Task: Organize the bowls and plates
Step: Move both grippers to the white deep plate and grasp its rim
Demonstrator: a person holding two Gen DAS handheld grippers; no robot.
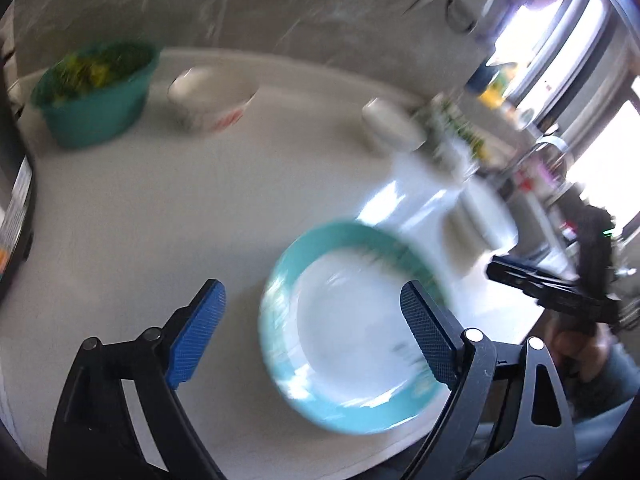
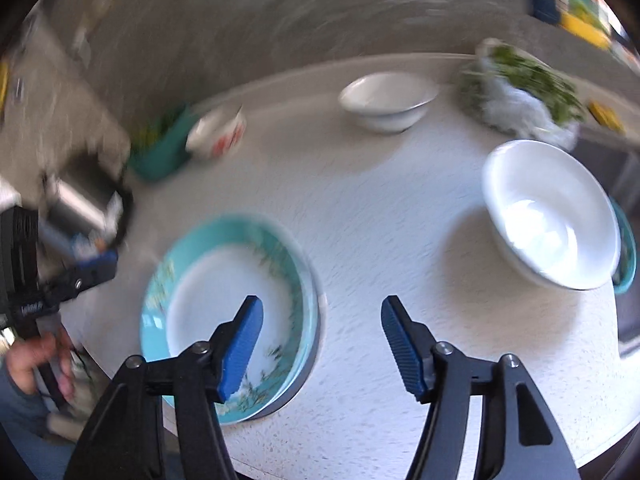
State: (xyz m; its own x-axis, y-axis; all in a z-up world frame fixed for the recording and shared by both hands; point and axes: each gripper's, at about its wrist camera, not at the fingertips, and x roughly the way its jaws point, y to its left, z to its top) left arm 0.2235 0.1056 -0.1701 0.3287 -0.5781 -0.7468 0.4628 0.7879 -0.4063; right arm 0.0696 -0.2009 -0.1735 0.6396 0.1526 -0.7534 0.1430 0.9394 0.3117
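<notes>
Both jaws stood wide and empty. The teal plate [image 2: 230, 316] lay flat at the bench's near-left edge; the white bowl [image 2: 550, 212] sat right, nearer the right gripper [image 2: 320, 344].

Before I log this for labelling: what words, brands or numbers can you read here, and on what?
None can be read.
Red print on the small white bowl: too blurred.
Sticker on the black appliance: too blurred.
White print on the left gripper body: too blurred.
</notes>
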